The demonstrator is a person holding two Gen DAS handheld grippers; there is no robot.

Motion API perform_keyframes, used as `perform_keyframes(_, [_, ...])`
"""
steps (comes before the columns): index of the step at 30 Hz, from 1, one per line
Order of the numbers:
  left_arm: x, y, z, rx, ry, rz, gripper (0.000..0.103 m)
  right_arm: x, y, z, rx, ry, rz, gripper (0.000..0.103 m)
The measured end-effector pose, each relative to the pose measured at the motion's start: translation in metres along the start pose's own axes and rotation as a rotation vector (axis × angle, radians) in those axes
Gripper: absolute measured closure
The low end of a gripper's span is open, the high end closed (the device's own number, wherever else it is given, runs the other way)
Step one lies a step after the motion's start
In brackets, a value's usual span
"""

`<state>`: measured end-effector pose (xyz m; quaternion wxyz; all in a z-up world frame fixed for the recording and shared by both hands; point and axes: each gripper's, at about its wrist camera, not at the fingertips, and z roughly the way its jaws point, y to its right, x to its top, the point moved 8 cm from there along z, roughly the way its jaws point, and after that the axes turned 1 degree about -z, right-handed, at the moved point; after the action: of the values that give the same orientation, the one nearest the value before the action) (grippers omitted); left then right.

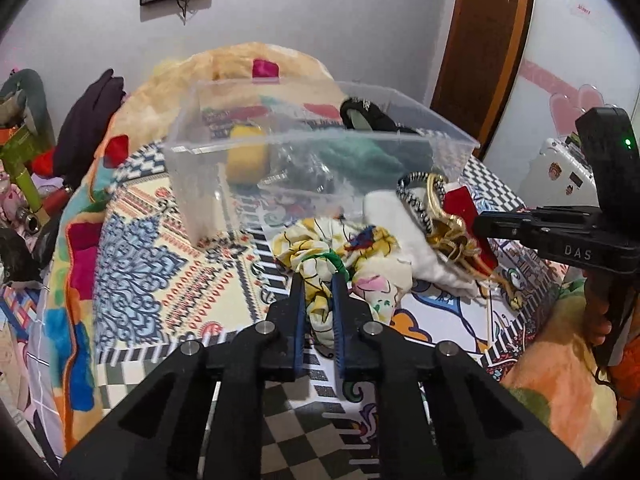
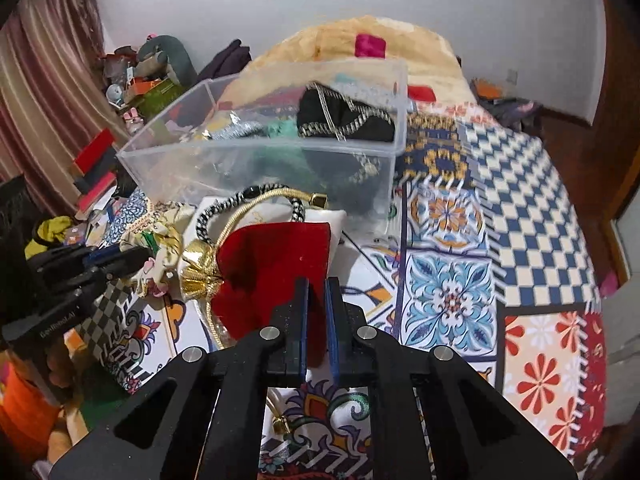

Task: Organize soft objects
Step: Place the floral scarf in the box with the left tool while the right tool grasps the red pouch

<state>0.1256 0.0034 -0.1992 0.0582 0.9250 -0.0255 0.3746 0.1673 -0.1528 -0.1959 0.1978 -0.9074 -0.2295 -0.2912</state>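
Observation:
My left gripper is shut on a floral cream-and-yellow cloth scrunchie lying on the patterned bedspread; it shows at the left of the right wrist view. My right gripper is shut on a red velvet pouch with gold trim, seen in the left wrist view. The pouch rests on a white cloth beside a black-and-white braided band. A clear plastic bin behind holds a yellow item, teal fabric and a black pouch.
The patterned bedspread stretches to the right. A peach blanket is heaped behind the bin. Clutter and toys lie at the far left by a curtain. A wooden door stands at the back right.

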Motion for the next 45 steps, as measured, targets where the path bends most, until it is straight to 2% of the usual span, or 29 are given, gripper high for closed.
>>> perform_keyframes(4, [0.008, -0.004, -0.017, 0.011, 0.043, 0.0, 0.092, 0.004, 0.0, -0.009, -0.024, 0.028, -0.027, 0.096])
perform_keyframes(6, [0.013, -0.006, -0.026, 0.027, 0.067, 0.009, 0.092, 0.004, 0.001, -0.007, -0.014, 0.011, -0.026, 0.096])
perform_keyframes(8, [0.019, -0.005, -0.036, 0.04, 0.097, 0.022, 0.092, 0.001, 0.005, -0.002, 0.004, -0.02, 0.003, 0.091])
perform_keyframes(10, [0.023, -0.004, -0.042, 0.046, 0.115, 0.032, 0.092, -0.001, 0.009, 0.005, 0.021, -0.047, 0.028, 0.07])
perform_keyframes(11, [0.025, -0.003, -0.046, 0.048, 0.126, 0.039, 0.092, -0.002, 0.011, 0.007, 0.017, -0.053, 0.034, 0.068])
perform_keyframes(15, [0.034, 0.001, -0.048, 0.06, 0.148, 0.059, 0.092, -0.002, 0.009, 0.013, 0.045, -0.067, 0.029, 0.067])
perform_keyframes(17, [0.039, 0.001, -0.05, 0.066, 0.164, 0.065, 0.092, -0.002, 0.005, 0.015, 0.056, -0.068, 0.009, 0.074])
perform_keyframes(18, [0.039, 0.001, -0.051, 0.067, 0.168, 0.064, 0.092, -0.002, 0.001, 0.015, 0.055, -0.064, -0.004, 0.087])
perform_keyframes(21, [0.047, -0.001, -0.057, 0.072, 0.192, 0.054, 0.092, 0.001, -0.003, 0.006, 0.028, -0.025, -0.033, 0.094])
perform_keyframes(28, [0.074, -0.01, -0.07, 0.097, 0.258, 0.044, 0.092, 0.02, -0.007, -0.034, 0.013, 0.109, -0.053, 0.098])
perform_keyframes(38, [0.119, -0.023, -0.071, 0.123, 0.331, 0.021, 0.092, 0.086, -0.022, -0.091, -0.007, 0.339, -0.086, 0.098])
perform_keyframes(42, [0.13, -0.028, -0.064, 0.133, 0.337, 0.016, 0.092, 0.108, -0.029, -0.095, -0.017, 0.388, -0.104, 0.098])
perform_keyframes(45, [0.131, -0.032, -0.053, 0.121, 0.318, 0.008, 0.092, 0.113, -0.028, -0.085, -0.025, 0.364, -0.106, 0.098])
